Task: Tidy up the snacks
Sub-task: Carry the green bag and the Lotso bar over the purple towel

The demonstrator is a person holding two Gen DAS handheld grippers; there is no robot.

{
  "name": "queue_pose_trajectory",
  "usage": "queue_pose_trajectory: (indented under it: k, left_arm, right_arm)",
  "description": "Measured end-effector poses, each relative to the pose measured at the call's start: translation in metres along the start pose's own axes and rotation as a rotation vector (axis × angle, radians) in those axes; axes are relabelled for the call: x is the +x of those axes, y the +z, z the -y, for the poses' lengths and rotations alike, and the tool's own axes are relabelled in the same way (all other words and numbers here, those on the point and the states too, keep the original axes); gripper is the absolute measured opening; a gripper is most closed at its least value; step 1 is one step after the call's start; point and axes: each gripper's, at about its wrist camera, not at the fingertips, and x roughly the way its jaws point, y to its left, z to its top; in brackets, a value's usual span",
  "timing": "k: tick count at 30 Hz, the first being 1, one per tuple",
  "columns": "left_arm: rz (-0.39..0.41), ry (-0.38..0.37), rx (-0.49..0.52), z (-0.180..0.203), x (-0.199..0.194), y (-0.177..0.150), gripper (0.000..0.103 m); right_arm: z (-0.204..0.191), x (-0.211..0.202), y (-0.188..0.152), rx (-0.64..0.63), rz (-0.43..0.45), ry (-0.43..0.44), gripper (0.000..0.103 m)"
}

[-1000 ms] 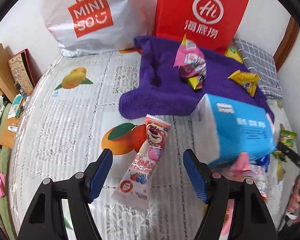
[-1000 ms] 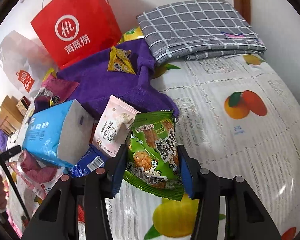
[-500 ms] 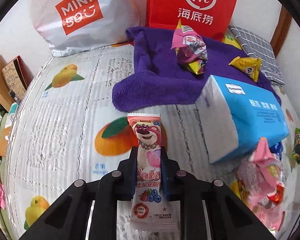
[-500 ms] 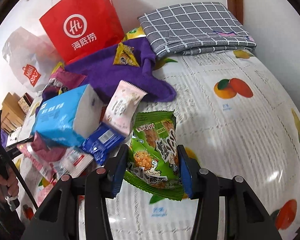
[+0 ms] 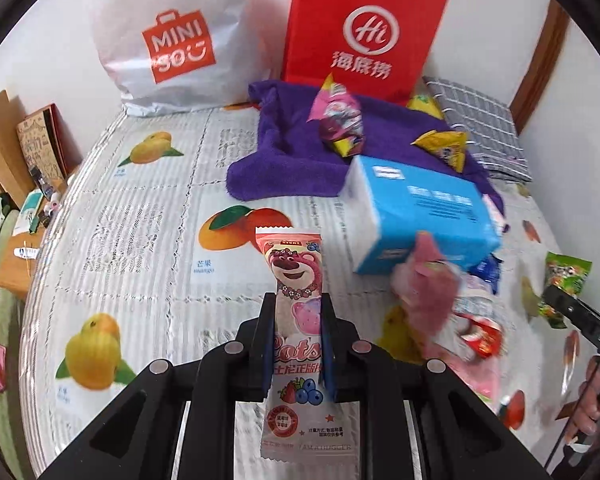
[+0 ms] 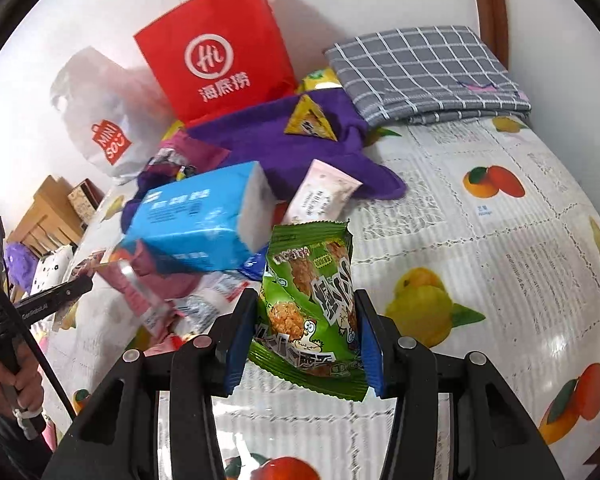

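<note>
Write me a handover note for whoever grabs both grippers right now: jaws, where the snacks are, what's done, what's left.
Left gripper: jaws shut on the pink bear bar, lifted off the fruit-print tablecloth.
Right gripper: jaws shut on the green snack bag.
Loose snacks sit piled around the blue tissue pack; two more lie on the purple towel.
Done: two snacks picked up. Left: place both, then sort the pile. No snack container is evident.

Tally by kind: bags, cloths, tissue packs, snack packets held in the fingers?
Bags: 2, white bag, red bag
Cloths: 2, purple towel, grey checked cloth
Tissue packs: 1, blue tissue pack
Held snacks: 2, pink bear packet, green packet
Total: 7
</note>
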Motion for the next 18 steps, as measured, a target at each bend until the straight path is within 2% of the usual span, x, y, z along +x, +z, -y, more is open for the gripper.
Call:
queue_pose_trajectory:
  k: [7,18]
  left_arm:
    - [0.051,-0.055,0.033,0.028,-0.034,-0.007,0.018]
    - [0.101,-0.101,0.073,0.065,-0.065,-0.008,0.018]
  right_arm:
    - [-0.009,-0.02,-0.003,0.003,0.043,0.0,0.047]
    - [-0.039,-0.045,-0.001,-0.101,0.077,0.008,0.047]
